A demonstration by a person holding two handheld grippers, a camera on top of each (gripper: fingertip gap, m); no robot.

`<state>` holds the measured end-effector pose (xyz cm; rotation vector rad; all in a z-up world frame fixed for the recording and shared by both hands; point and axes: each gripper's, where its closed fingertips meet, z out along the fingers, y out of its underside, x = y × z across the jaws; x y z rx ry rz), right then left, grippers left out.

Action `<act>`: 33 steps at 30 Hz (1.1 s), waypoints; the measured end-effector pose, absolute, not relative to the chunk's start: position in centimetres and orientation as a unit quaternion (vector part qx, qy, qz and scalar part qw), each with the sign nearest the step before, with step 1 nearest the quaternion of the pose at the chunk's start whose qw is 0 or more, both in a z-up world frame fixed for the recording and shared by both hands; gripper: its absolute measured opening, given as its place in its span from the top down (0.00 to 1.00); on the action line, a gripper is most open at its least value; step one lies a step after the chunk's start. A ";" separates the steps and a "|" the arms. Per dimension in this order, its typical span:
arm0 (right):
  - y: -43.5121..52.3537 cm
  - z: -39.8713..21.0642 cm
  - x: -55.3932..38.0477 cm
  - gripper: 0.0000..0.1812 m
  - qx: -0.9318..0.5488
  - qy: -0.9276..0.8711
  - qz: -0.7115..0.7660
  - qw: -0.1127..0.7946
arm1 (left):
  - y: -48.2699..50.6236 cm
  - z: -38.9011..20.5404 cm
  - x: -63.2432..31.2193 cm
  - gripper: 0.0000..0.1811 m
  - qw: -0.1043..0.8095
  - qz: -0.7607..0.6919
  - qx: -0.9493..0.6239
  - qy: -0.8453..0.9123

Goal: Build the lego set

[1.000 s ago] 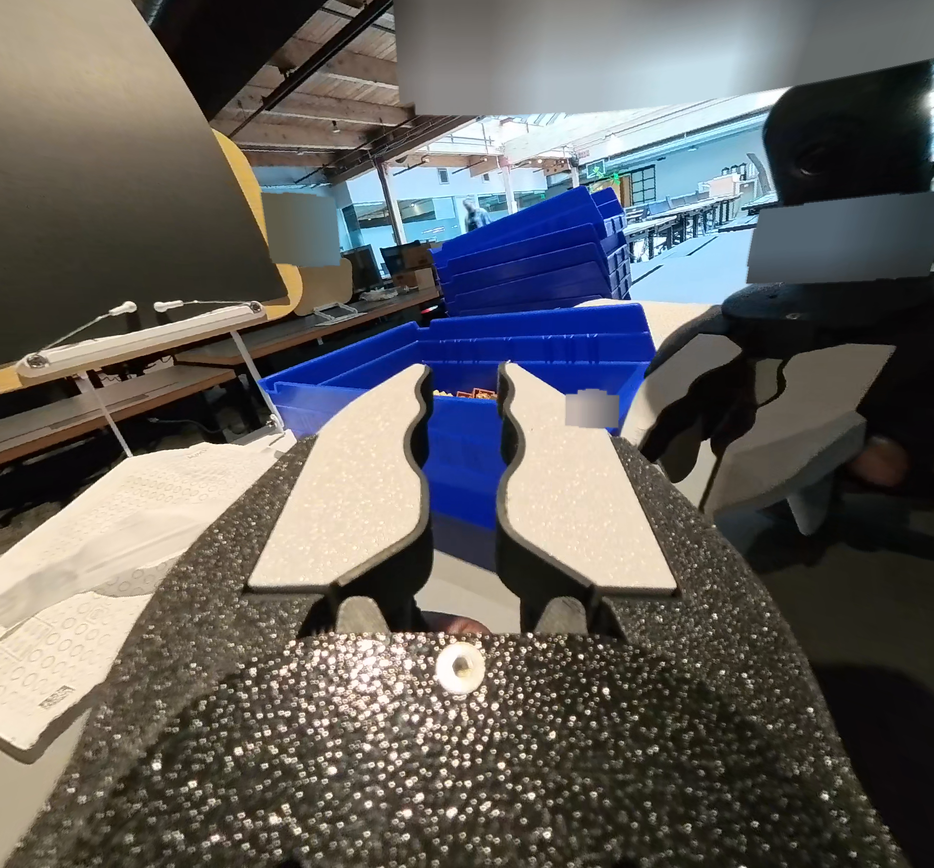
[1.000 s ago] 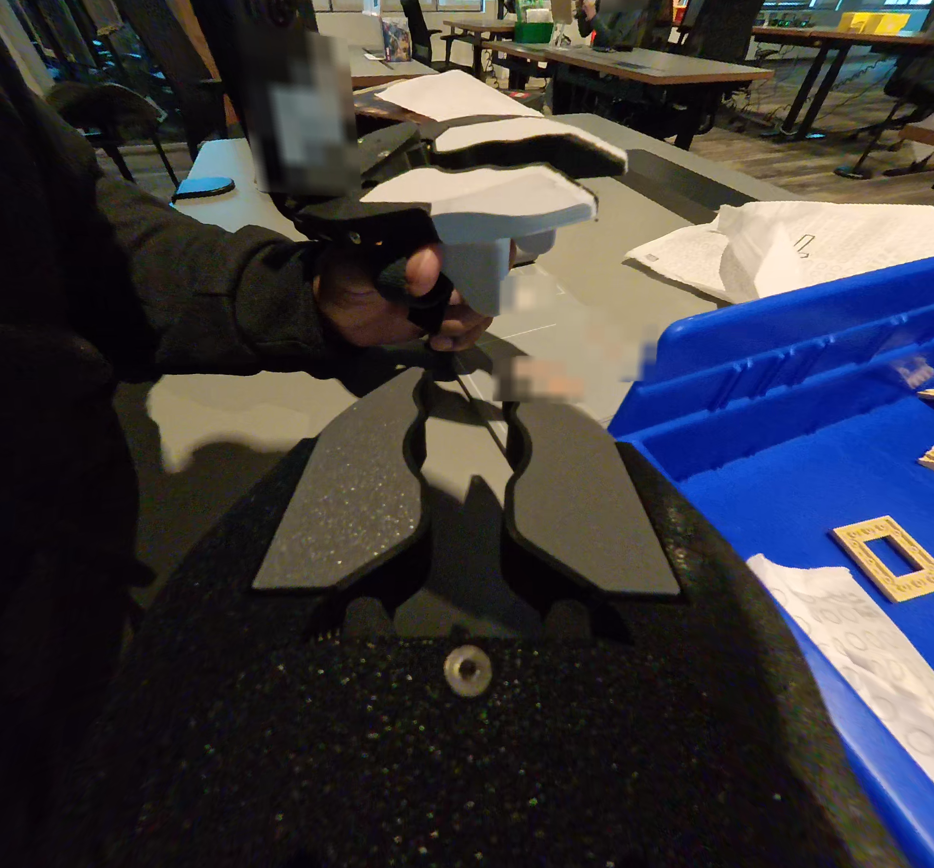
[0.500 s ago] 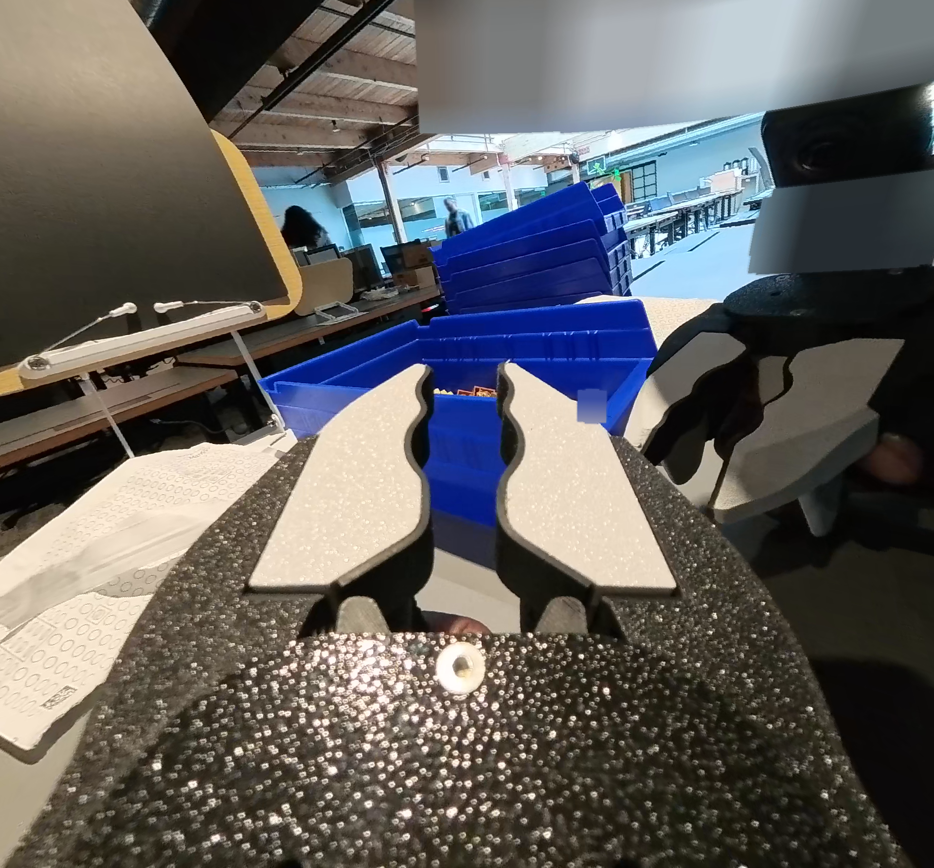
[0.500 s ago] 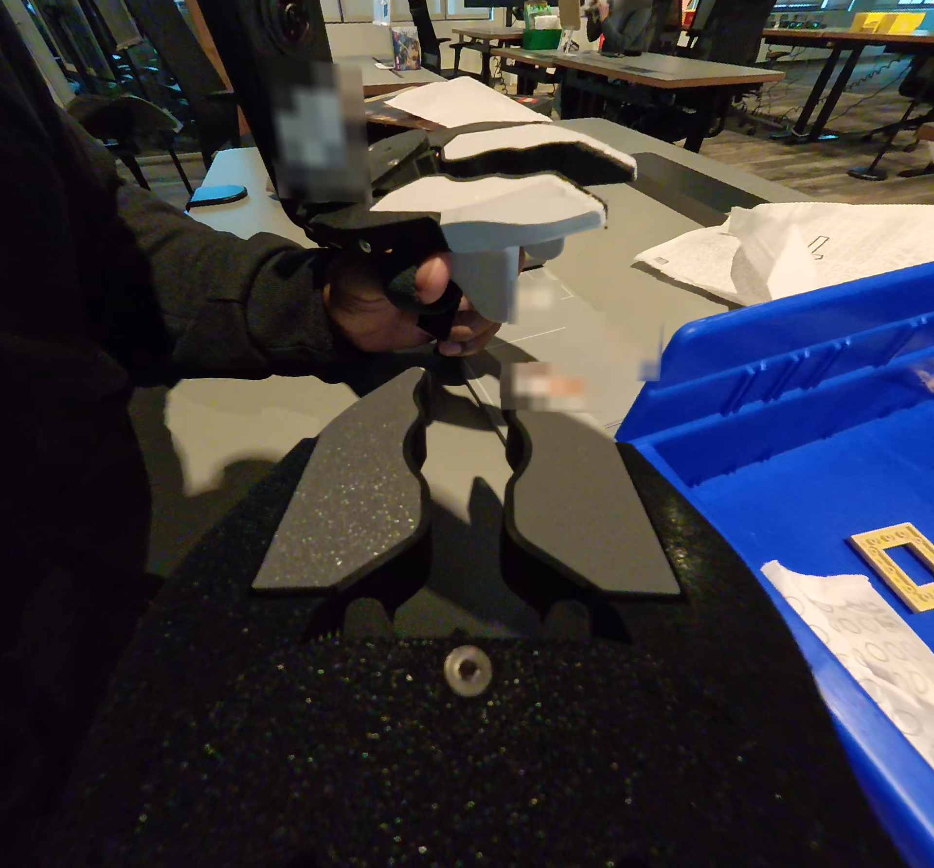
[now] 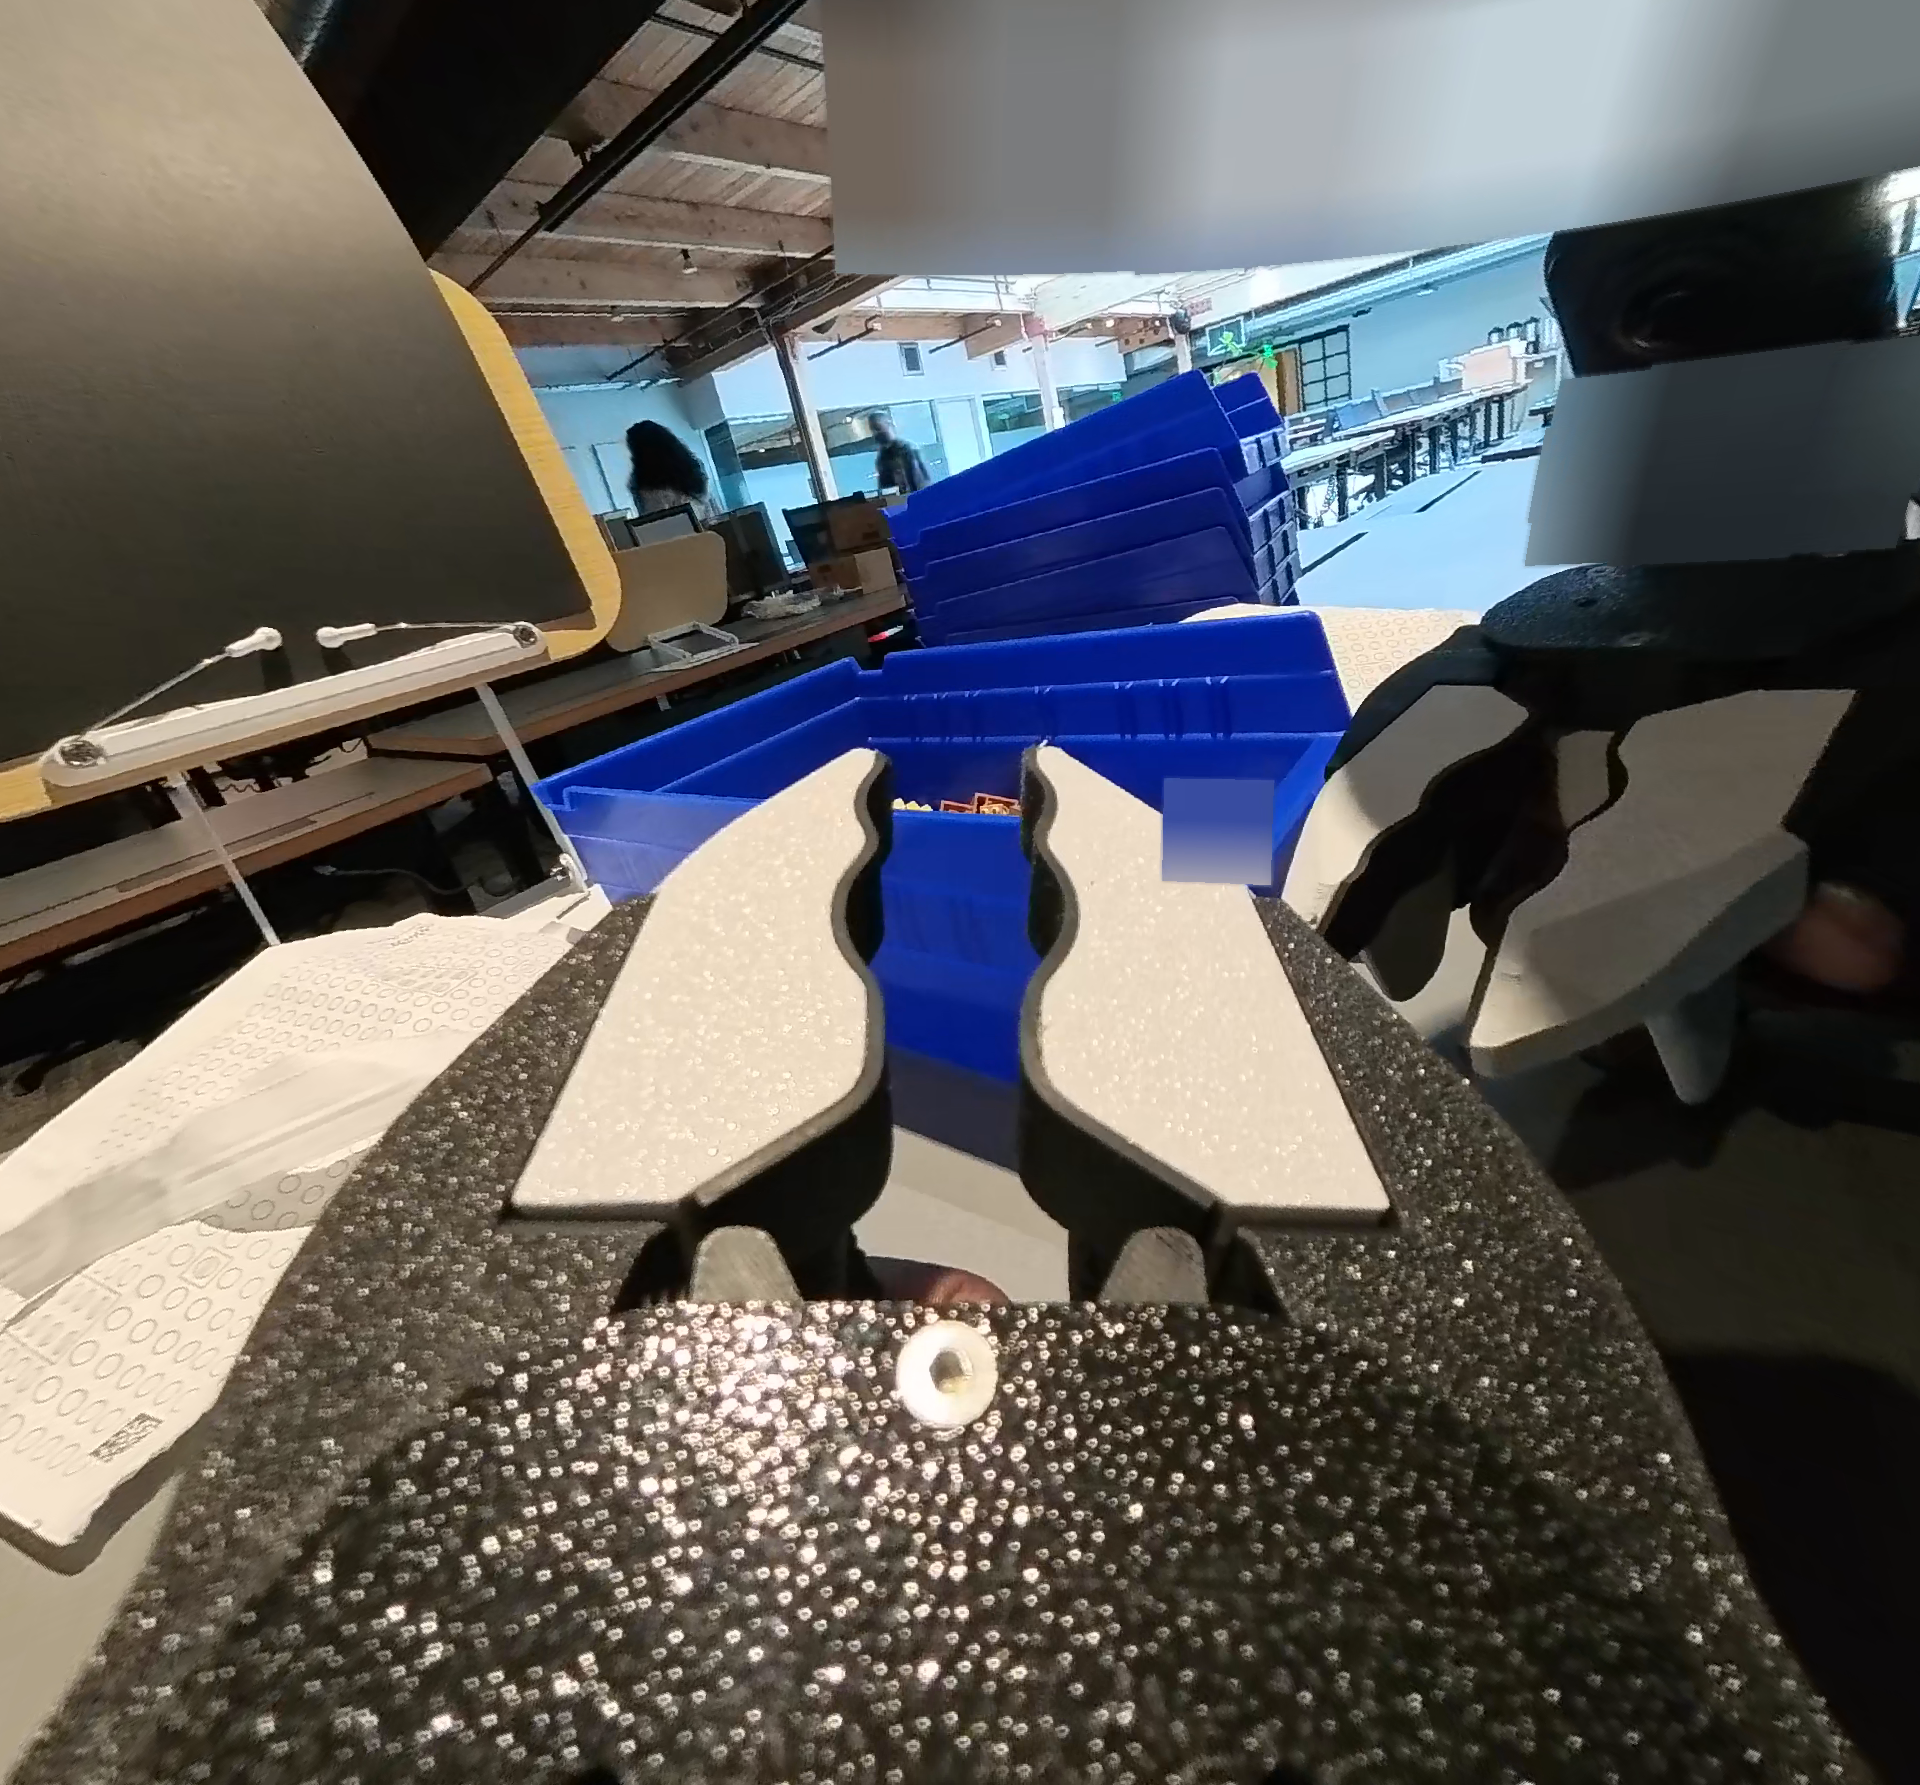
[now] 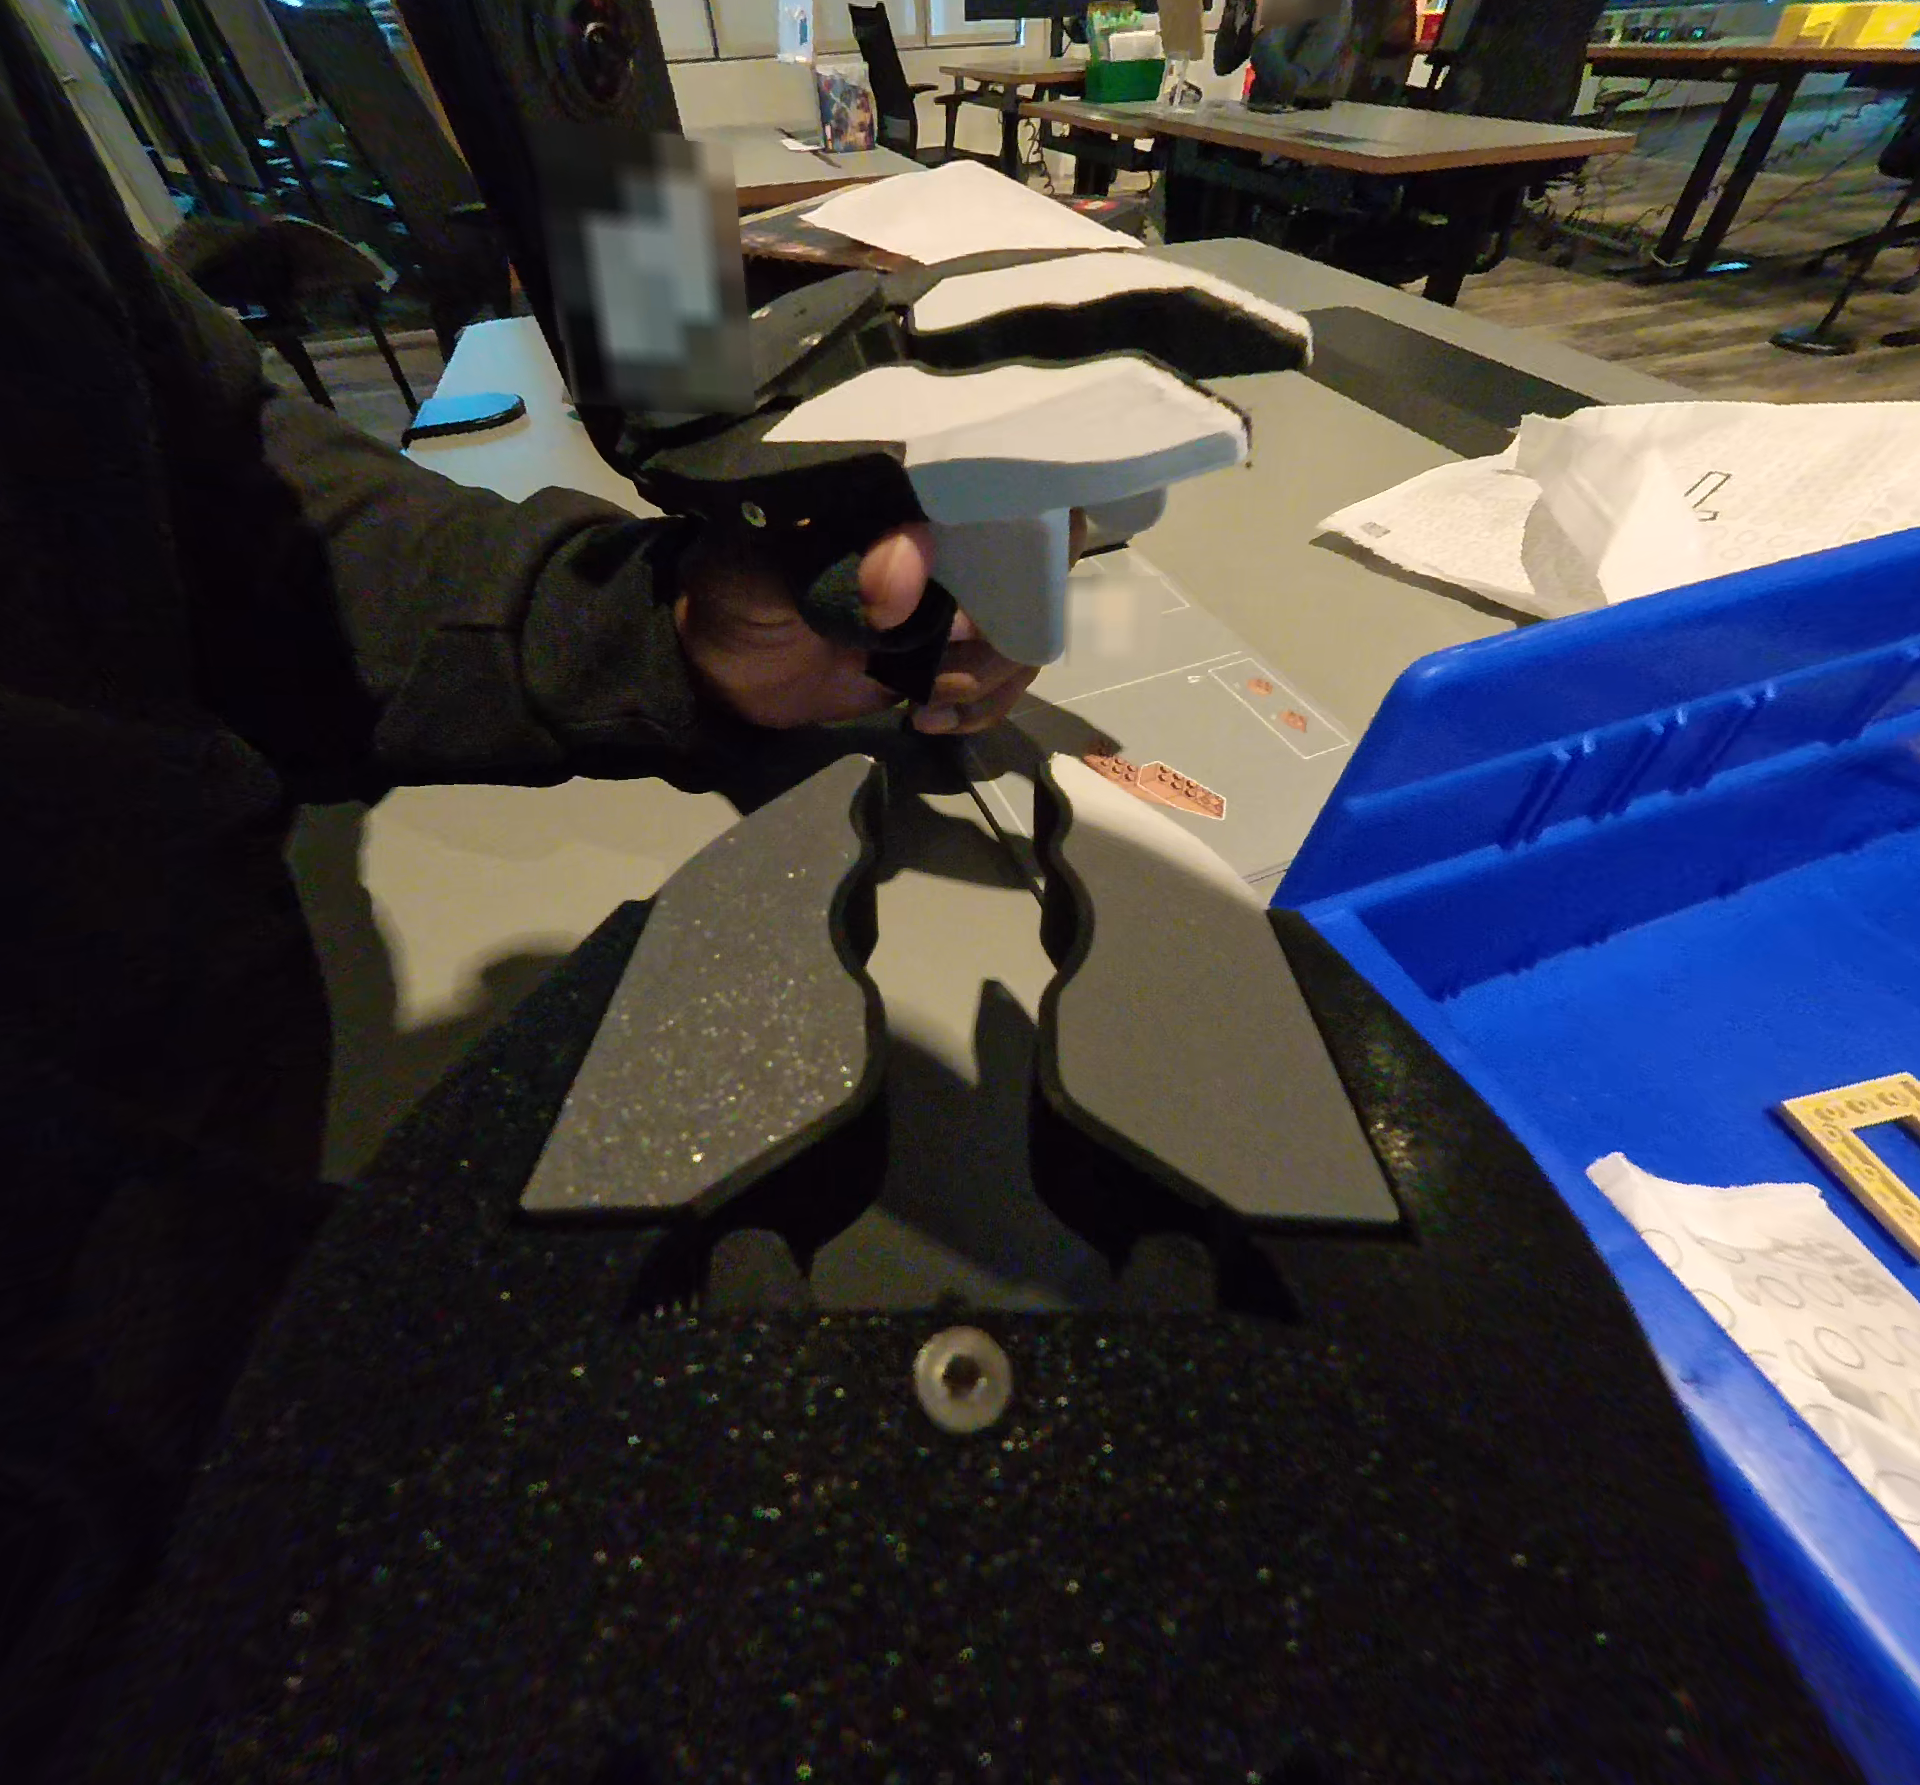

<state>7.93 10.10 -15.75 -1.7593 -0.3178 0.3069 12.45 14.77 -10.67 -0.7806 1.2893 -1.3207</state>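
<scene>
Facing the blue bin (image 5: 1039, 696), the left gripper (image 5: 956, 779) is held above the grey counter (image 6: 499, 862), fingers apart, nothing between them. Right gripper (image 6: 961, 779) is likewise parted and empty, aimed back at the left gripper (image 6: 1273, 385), which is gripped by a hand (image 6: 821, 634). Small lego pieces (image 5: 956, 805) are seen inside the bin; a tan frame piece (image 6: 1860, 1164) and a paper bag (image 6: 1787, 1320) lie in its near compartment. An instruction sheet with printed brown plates (image 6: 1158, 779) is laid on the counter beside the bin. White paper bags (image 5: 156, 1164) are left on the counter.
</scene>
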 end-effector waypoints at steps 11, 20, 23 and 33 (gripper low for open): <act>10.1 -15.8 7.9 0.86 -0.764 -0.138 0.137 0.615 | 14.8 -10.6 12.4 0.88 0.539 -0.556 -0.329 0.541; 10.1 -15.8 7.8 0.86 -0.764 -0.138 0.139 0.615 | 14.8 -10.6 12.4 0.88 0.539 -0.555 -0.328 0.542; 10.1 -15.7 7.8 0.86 -0.762 -0.139 0.138 0.617 | 15.1 -10.3 12.4 0.88 0.543 -0.554 -0.330 0.538; 10.0 -15.3 7.8 0.86 -0.753 -0.132 0.150 0.626 | 13.6 -2.3 23.4 0.86 0.345 -0.432 -0.279 0.785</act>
